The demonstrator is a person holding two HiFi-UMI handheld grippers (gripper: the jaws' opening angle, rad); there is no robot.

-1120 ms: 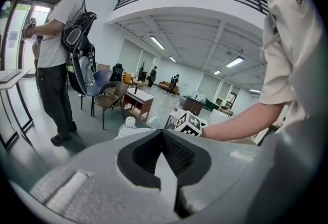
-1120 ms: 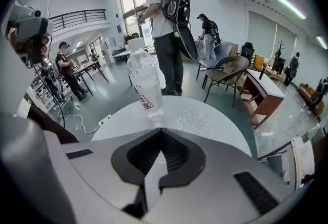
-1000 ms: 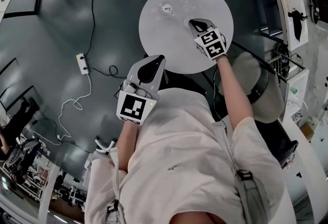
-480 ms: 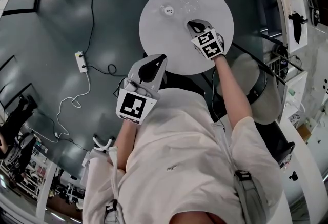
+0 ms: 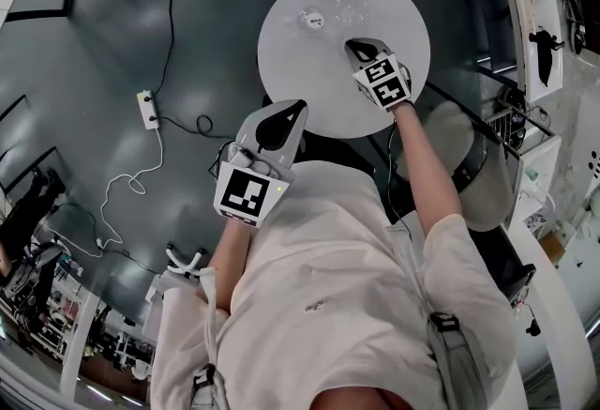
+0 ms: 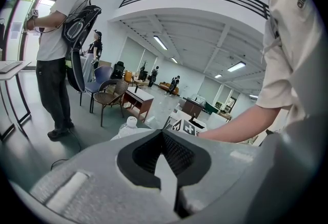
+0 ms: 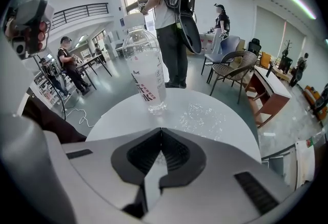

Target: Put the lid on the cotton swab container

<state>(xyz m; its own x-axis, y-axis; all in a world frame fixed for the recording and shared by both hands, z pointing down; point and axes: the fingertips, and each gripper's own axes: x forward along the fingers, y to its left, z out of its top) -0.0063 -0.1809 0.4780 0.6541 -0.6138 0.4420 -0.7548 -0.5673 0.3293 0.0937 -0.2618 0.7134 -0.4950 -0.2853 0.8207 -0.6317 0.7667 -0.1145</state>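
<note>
On the round table (image 5: pixel 309 89), upright bottle (image 7: pixel 146 64), clear item (image 7: pixel 205 115) beside it indistinct

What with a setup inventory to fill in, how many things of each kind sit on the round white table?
Clear plastic bottle, upright: 1
Clear crinkly plastic piece, lying flat: 1
Total: 2

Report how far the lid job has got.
Done: nothing that shows. In hand: nothing. The right gripper is shut and empty over the round table, short of the clear bottle-shaped container and the transparent piece lying beside it. The left gripper is shut and empty, off the table. Left: grasping and fitting the lid.
</note>
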